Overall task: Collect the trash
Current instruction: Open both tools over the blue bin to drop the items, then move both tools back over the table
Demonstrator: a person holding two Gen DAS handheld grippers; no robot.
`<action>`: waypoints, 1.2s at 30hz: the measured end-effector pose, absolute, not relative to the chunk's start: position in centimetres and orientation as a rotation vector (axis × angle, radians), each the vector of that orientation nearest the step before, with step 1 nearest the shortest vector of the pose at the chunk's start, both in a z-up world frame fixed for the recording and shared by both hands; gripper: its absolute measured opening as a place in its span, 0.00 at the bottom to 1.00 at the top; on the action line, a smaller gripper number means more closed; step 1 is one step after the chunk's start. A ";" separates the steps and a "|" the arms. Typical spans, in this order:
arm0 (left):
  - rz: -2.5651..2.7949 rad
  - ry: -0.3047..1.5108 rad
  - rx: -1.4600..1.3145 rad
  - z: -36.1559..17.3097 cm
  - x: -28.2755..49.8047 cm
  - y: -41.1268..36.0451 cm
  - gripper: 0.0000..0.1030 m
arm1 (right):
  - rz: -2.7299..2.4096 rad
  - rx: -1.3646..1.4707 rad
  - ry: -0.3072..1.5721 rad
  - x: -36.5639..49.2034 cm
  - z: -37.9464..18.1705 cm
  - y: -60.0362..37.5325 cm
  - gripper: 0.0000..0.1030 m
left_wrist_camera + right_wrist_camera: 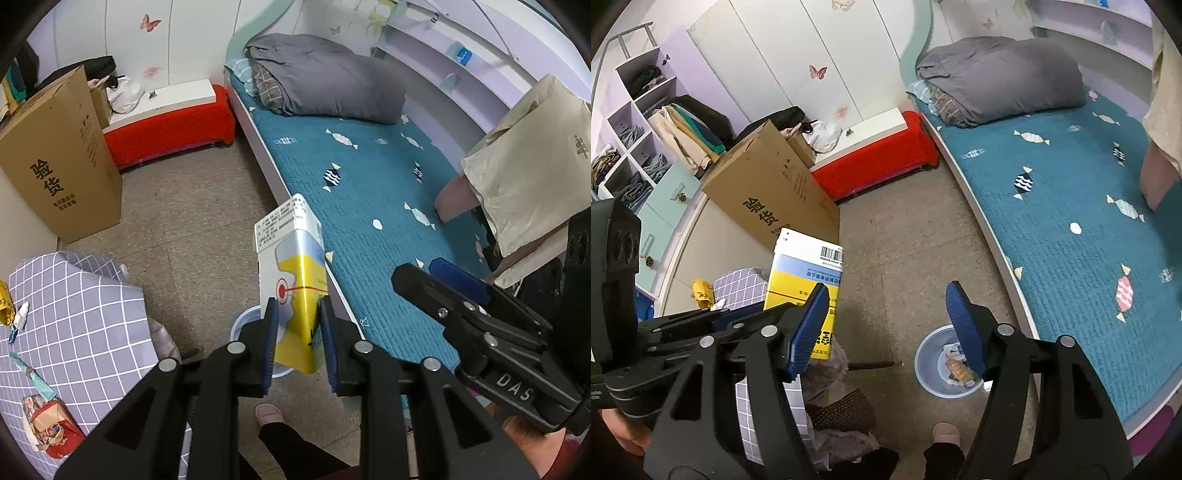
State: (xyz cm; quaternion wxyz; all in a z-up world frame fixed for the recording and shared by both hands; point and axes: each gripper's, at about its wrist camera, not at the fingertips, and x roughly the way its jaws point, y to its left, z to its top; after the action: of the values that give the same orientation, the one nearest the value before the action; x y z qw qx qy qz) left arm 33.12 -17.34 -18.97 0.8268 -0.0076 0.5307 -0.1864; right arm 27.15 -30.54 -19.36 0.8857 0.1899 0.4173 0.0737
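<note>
While gripped low between the blue pads of the left gripper (298, 345), yellow-and-white carton (291, 280) stands upright in the air, above the floor beside the bed (369, 206). Carry step in hand, judging by that: trash picked up, not yet dropped. Seen from the right wrist, same carton at 9 o'clock, held off to the side of the checked table (85, 317). Right gripper (886, 328) spread wide, holding nothing, its pads framing the floor. Pale blue bin (927, 365) on the floor at 6 o'clock in the right view, close by the bed edge, with wrappers already lying in it. In the left view, only a sliver of the bin's rim showing behind the carton and the left pad, so the carton hangs close to over it, though exact alignment cannot be told.

Next move, probably: bring the carton squarely over the bin mouth, lower a little, then part the pads to release. Tall carton against a small bin, so likely to tip or catch the rim if released off-centre. More scraps left on the table at 8 o'clock of the left view: red wrapper (51, 432), small white bottle (22, 314).
</note>
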 end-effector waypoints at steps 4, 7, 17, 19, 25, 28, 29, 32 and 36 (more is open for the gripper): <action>-0.411 1.126 -0.011 -19.0 33.2 -18.1 0.22 | 0.137 0.394 0.854 26.8 -19.1 -31.2 0.64; -0.425 1.118 -0.012 -18.9 33.3 -18.6 0.24 | 0.124 0.398 0.841 26.5 -18.9 -31.7 0.64; -0.384 1.122 -0.047 -19.0 33.7 -18.4 0.56 | 0.105 0.414 0.836 26.0 -19.0 -32.6 0.64; -0.373 1.117 -0.046 -18.9 33.5 -18.1 0.57 | 0.111 0.410 0.837 26.1 -18.9 -32.3 0.64; -0.322 1.098 -0.035 -18.4 33.1 -16.8 0.60 | 0.157 0.388 0.841 26.2 -18.7 -30.8 0.64; -0.289 1.084 -0.050 -18.0 32.6 -15.6 0.60 | 0.186 0.373 0.845 26.4 -18.5 -29.7 0.64; -0.279 1.080 -0.057 -17.9 32.4 -15.2 0.60 | 0.199 0.367 0.847 26.5 -18.4 -29.3 0.64; -0.224 1.063 -0.087 -17.6 31.5 -13.2 0.61 | 0.241 0.344 0.856 26.8 -18.3 -27.8 0.64; -0.142 1.061 -0.147 -17.9 30.4 -10.0 0.61 | 0.319 0.304 0.881 27.3 -18.5 -25.0 0.64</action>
State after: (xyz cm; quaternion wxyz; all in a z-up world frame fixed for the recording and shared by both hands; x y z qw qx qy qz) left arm 30.43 -9.97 -17.89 0.8576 -0.0699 0.5050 -0.0677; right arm 27.31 -25.00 -18.53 0.8811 0.1460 0.4228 0.1533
